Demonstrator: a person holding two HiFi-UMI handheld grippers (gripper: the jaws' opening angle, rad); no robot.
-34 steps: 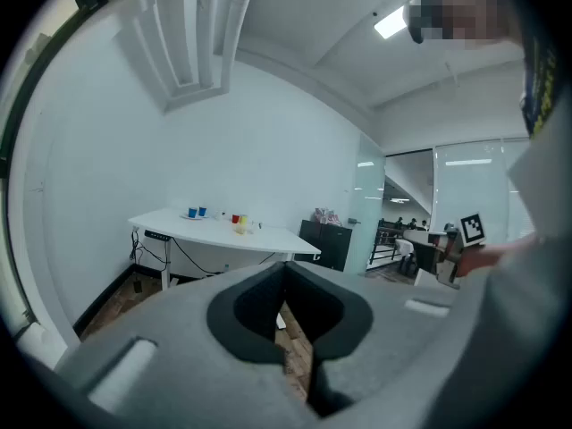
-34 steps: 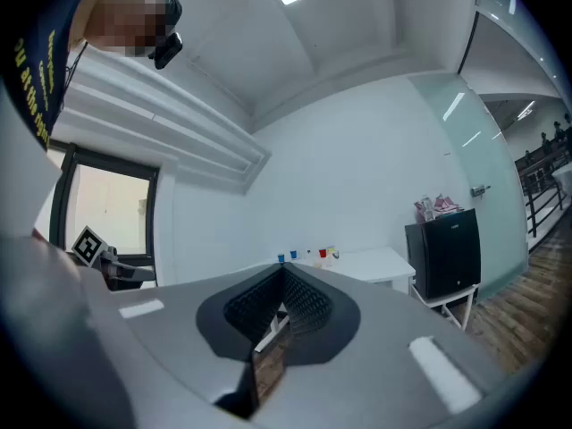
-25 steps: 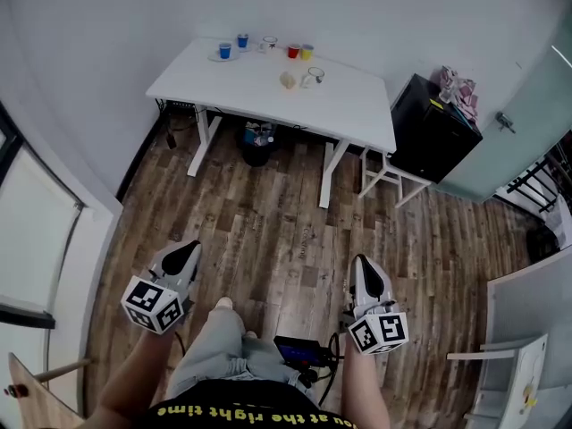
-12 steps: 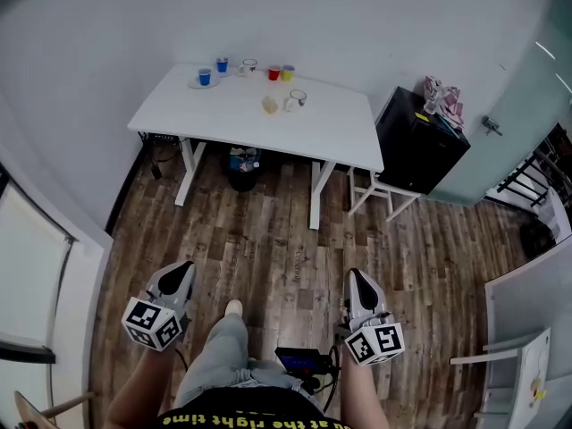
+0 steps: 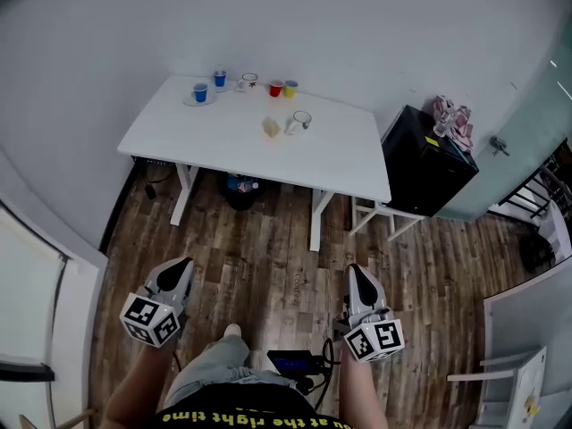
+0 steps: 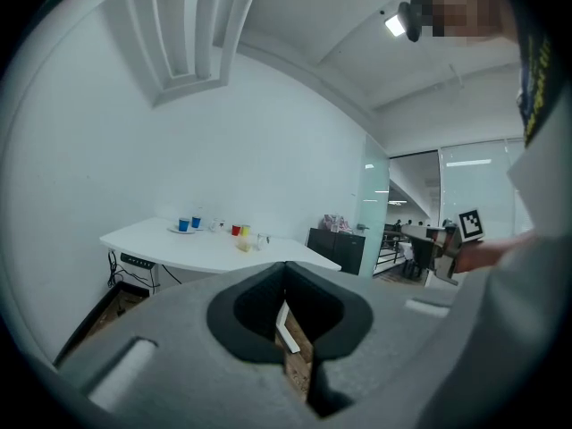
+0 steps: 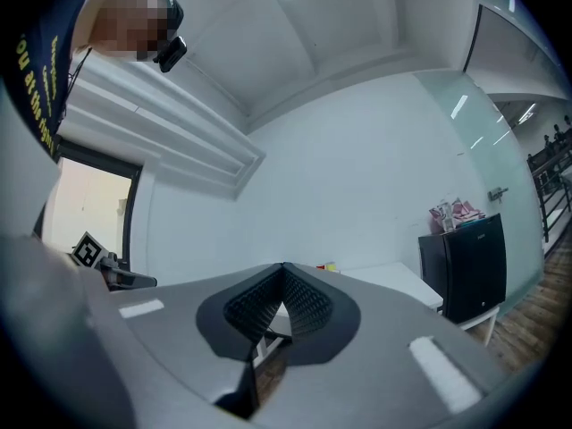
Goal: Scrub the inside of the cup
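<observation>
A white table [image 5: 223, 146] stands against the far wall. On it lie a clear cup [image 5: 299, 121] on its side and a yellowish sponge [image 5: 271, 128] beside it. Behind them stand two blue cups [image 5: 200, 93], a clear mug [image 5: 246, 81], a red cup [image 5: 275, 88] and a yellow cup [image 5: 290, 88]. My left gripper [image 5: 184, 264] and right gripper [image 5: 355, 270] hang over the wooden floor, well short of the table, both shut and empty. The left gripper view shows the shut left gripper [image 6: 285, 265] pointing at the table [image 6: 206, 250]. The right gripper [image 7: 283, 267] is also shut.
A black cabinet [image 5: 425, 172] with pink items on top stands right of the table, beside a glass door [image 5: 518, 141]. A dark bin [image 5: 239, 186] sits under the table and a white stool [image 5: 380, 217] at its right leg. A black device [image 5: 295, 365] hangs at my waist.
The table has come nearer and sits lower in the head view. Both grippers have moved forward with me and stay shut.
</observation>
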